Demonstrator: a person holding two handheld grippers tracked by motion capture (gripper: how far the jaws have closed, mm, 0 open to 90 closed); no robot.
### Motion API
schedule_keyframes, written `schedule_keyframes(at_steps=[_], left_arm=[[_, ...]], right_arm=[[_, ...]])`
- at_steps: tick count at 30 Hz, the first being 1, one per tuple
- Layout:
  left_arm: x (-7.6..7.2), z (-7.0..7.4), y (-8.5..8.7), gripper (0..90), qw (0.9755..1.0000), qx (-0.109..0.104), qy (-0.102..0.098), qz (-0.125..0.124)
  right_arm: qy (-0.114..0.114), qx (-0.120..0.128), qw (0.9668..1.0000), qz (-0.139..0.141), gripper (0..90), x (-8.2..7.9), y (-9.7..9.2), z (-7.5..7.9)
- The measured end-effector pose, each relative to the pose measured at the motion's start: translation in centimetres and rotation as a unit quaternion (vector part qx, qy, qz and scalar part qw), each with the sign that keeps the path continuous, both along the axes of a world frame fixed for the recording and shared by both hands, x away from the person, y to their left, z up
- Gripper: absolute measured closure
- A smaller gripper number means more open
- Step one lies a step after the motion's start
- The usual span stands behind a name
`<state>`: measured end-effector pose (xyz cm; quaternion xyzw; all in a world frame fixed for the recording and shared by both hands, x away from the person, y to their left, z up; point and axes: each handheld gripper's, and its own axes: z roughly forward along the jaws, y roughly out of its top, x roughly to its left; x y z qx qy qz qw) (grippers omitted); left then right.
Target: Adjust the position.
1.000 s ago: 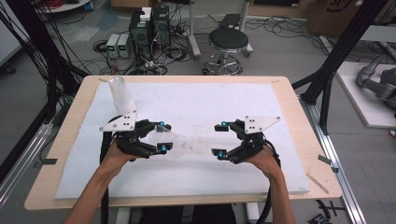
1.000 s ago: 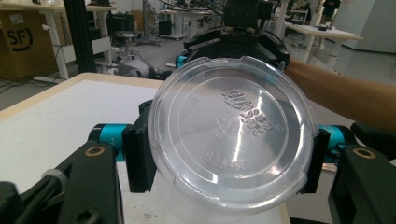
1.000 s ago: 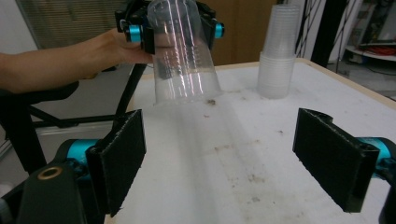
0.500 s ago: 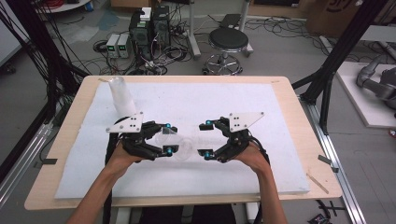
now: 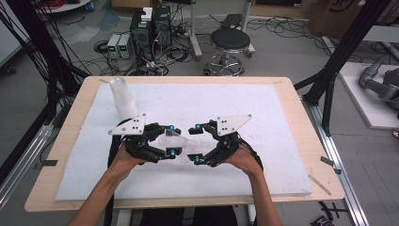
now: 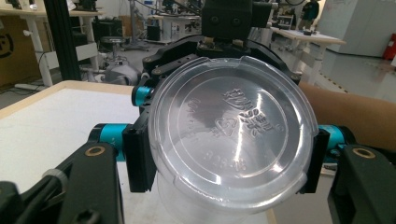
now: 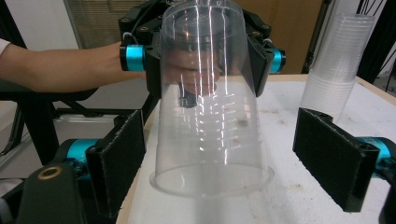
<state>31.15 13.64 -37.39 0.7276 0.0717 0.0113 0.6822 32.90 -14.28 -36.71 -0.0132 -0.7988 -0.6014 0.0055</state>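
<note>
Hand-held gripper on the left (image 5: pixel 171 140) is clenched on the base end of a clear cup (image 6: pixel 232 128), held on its side above the bench's (image 5: pixel 282 122) middle, near the front edge. Its long axis points at the right hand-held gripper (image 5: pixel 196 143), whose released jaws flank the cup's rim without pressing. Farther back, a cup stack (image 5: pixel 122 96) stands near the far left corner.

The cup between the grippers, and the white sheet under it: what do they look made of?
The cup looks like thin clear plastic, glossy: the left gripper shows through its wall, and embossed lettering marks its base. The white sheet looks like matte foam or felt, slightly rough and speckled; which one is hard to tell.
</note>
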Motion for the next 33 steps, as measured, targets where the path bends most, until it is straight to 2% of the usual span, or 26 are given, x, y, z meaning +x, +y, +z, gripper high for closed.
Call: schedule_keyframes(at_steps=[12,20,24,27,33], left_arm=[[-0.1,0.4,-0.4,38.0,0.9999,-0.011,-0.004,-0.002],[-0.2,0.4,-0.2,38.0,0.9999,-0.013,-0.007,0.0],[-0.1,0.4,-0.3,38.1,0.9999,-0.008,-0.006,-0.002],[-0.2,0.4,-0.3,38.1,0.9999,-0.009,-0.004,-0.001],[0.0,0.3,-0.2,38.5,0.9999,-0.009,-0.004,0.001]], right_arm=[[0.005,0.003,0.9999,0.011,17.2,-0.1,1.4,-0.6],[0.008,0.014,0.9999,0.006,17.7,-0.2,1.8,-1.0],[0.01,0.009,0.9999,0.006,17.8,-0.2,2.0,-1.2],[0.007,0.01,0.9999,0.006,25.8,-0.2,2.1,-1.2],[0.0,0.012,0.9999,0.0,32.7,-0.3,2.1,-1.3]])
